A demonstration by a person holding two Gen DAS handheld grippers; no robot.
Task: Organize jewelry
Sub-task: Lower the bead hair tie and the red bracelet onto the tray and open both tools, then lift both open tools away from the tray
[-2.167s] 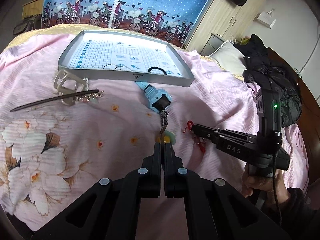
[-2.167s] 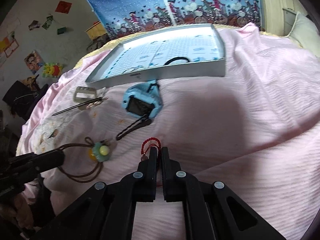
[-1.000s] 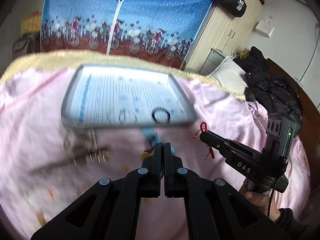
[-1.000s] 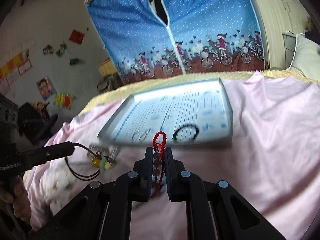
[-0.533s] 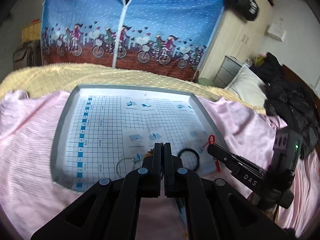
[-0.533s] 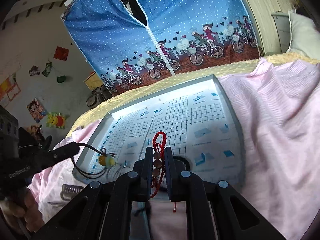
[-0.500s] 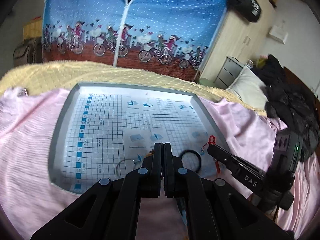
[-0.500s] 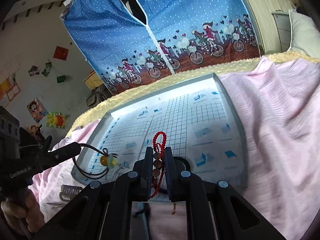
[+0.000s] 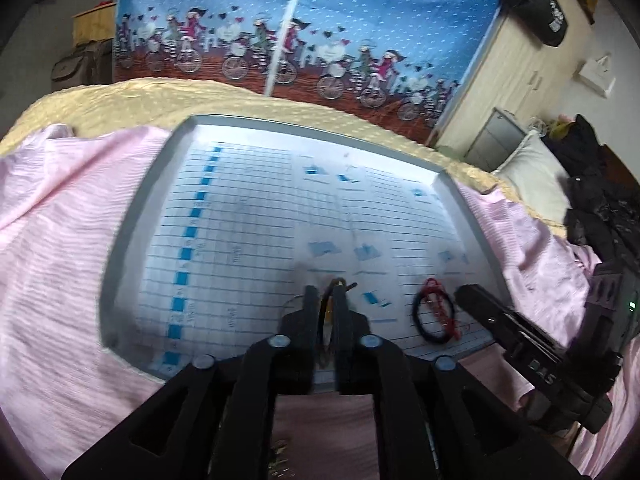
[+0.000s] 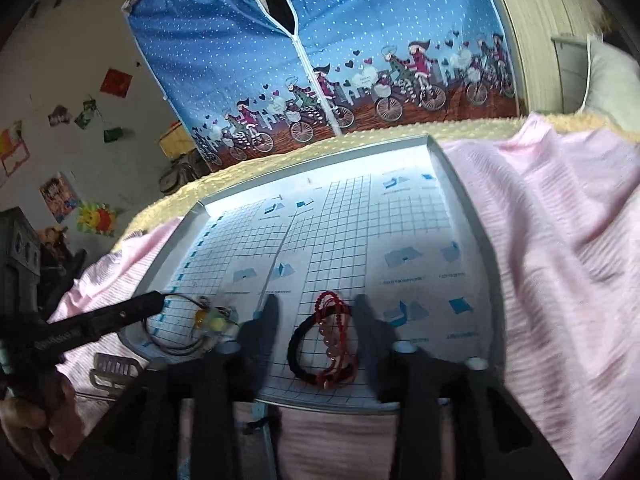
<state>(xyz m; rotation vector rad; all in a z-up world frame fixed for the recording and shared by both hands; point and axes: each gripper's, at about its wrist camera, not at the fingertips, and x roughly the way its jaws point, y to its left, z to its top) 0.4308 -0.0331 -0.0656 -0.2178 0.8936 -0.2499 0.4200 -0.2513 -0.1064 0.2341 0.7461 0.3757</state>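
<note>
With the right claw [image 10: 316, 316] spread wide over the red bracelet [image 10: 330, 344] lying across a black band [image 10: 316, 350] in the tray [image 10: 460, 208], the left claw [image 9: 327, 300] is only slightly apart around the cord pendant [image 10: 212, 320], so I'd guess that one's nearly dropped too.

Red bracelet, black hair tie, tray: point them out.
red bracelet [image 10: 330, 306]: right wrist view, bead loop at top.
black hair tie [image 10: 298, 338]: right wrist view, left arc.
tray [image 10: 446, 164]: right wrist view, right rim.
</note>
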